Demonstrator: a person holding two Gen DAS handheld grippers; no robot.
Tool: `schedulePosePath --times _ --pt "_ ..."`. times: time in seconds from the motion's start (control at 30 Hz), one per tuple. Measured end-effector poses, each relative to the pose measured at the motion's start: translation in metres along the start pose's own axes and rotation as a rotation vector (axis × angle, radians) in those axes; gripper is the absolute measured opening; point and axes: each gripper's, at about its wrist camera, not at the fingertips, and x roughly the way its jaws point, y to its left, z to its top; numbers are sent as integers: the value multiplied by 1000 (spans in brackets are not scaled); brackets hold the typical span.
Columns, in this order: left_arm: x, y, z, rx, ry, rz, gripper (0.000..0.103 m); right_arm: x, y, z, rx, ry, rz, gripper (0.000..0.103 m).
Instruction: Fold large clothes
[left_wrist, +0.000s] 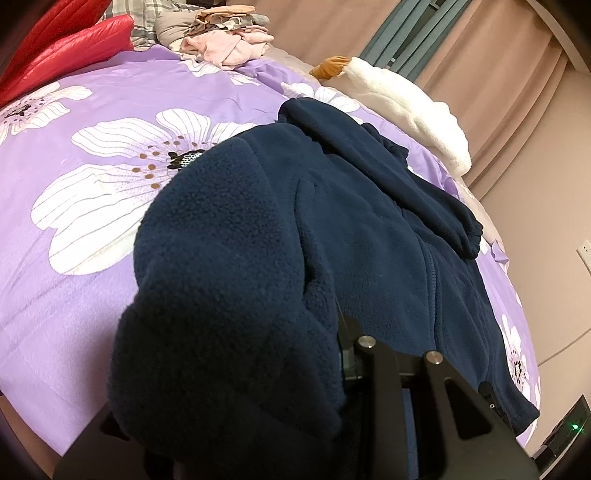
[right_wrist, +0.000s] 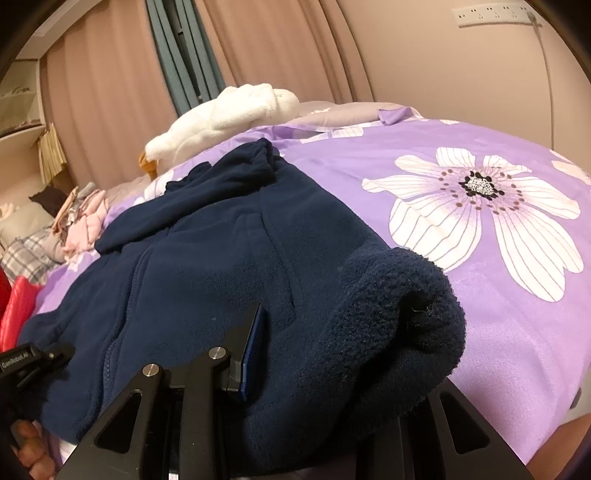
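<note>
Left wrist view: left gripper (left_wrist: 334, 354) clenched on a thick fold of the navy fleece jacket (left_wrist: 362, 236), fabric bunched over the left finger and hiding the tips. Rest of the jacket spread flat beyond, zipper running up the middle, elastic hem and sleeve bunched at the far end. Lying on the purple floral bedspread (left_wrist: 92, 177). Farther off: white plush toy (left_wrist: 406, 107) at the bed's right edge, pile of pink clothes (left_wrist: 229, 44) at the far end, red puffy jacket (left_wrist: 62, 40) at far left.

Right wrist view: right gripper (right_wrist: 295, 350) likewise grasping a fleece fold, blue pad (right_wrist: 253, 350) pressed against cloth, cuff draped over the right side. Left gripper's body (right_wrist: 22, 365) at lower left, fingers (right_wrist: 31, 443) of a hand beneath. Pink curtains (right_wrist: 280, 44) behind the bed.
</note>
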Motion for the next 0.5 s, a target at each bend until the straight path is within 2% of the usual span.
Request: schedulePosePath --times 0.5 --pt "1 -2 -1 31 -6 5 31 -1 1 0 -1 -1 -1 26"
